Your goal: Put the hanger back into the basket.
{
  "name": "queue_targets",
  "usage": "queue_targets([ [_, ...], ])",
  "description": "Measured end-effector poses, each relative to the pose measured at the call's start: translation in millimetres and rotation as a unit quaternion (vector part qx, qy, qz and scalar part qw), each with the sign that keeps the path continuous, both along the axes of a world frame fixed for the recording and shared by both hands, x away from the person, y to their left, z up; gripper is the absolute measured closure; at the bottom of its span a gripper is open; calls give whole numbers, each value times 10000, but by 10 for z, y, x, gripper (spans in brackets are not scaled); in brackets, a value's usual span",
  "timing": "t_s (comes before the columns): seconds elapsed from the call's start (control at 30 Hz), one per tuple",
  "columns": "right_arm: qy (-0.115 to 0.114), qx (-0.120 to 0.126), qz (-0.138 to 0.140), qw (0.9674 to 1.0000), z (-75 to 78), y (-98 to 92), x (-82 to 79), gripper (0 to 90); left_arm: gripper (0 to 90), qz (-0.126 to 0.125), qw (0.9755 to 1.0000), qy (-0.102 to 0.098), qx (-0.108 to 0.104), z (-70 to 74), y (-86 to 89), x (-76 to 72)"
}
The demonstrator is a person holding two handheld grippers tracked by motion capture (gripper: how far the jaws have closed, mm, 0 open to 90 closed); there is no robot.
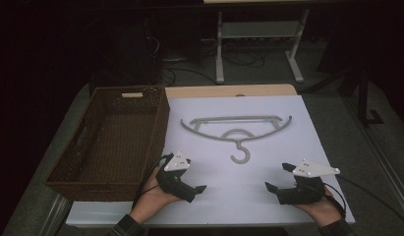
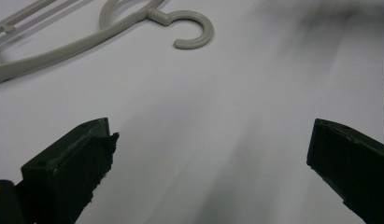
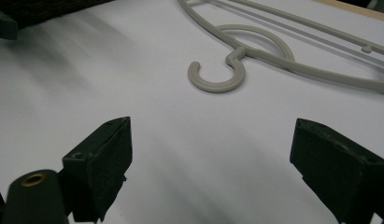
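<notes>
A pale grey plastic hanger (image 1: pixel 239 118) lies flat on the white sheet (image 1: pixel 288 142), its hook toward me. My left gripper (image 1: pixel 195 174) rests low at the near left, held by a hand, jaws wide apart with nothing between them. In the left gripper view the gripper (image 2: pixel 213 130) frames bare sheet, with the hanger's hook (image 2: pixel 209 30) farther off at the upper left. My right gripper (image 1: pixel 277 177) sits at the near right, also open and empty. From the right gripper view, the gripper (image 3: pixel 213 126) points at the hanger hook (image 3: pixel 217 86), well short of it.
A brown wicker basket (image 1: pixel 158 132) stands at the left of the table, beside the sheet; its edge (image 3: pixel 49 7) shows dark in the right gripper view. Beyond the table's wooden far edge (image 1: pixel 229 91) stand another table's white legs (image 1: pixel 219 49) and floor cables.
</notes>
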State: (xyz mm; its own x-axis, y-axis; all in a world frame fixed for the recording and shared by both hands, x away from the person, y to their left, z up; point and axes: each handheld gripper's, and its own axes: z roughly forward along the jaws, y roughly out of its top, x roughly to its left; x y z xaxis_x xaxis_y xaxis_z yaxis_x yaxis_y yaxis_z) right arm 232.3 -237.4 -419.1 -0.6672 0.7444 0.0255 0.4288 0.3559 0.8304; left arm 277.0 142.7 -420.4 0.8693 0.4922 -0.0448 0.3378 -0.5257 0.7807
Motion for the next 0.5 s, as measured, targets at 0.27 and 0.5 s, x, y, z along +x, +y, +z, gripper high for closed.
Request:
queue_targets([
  [0.27,129,12,-17,9999,37,-10,46,175,1,19,10000,10,4,-3,0,5],
  [0.5,297,-56,149,9994,106,26,195,253,1,34,10000,12,2,-3,1,7],
])
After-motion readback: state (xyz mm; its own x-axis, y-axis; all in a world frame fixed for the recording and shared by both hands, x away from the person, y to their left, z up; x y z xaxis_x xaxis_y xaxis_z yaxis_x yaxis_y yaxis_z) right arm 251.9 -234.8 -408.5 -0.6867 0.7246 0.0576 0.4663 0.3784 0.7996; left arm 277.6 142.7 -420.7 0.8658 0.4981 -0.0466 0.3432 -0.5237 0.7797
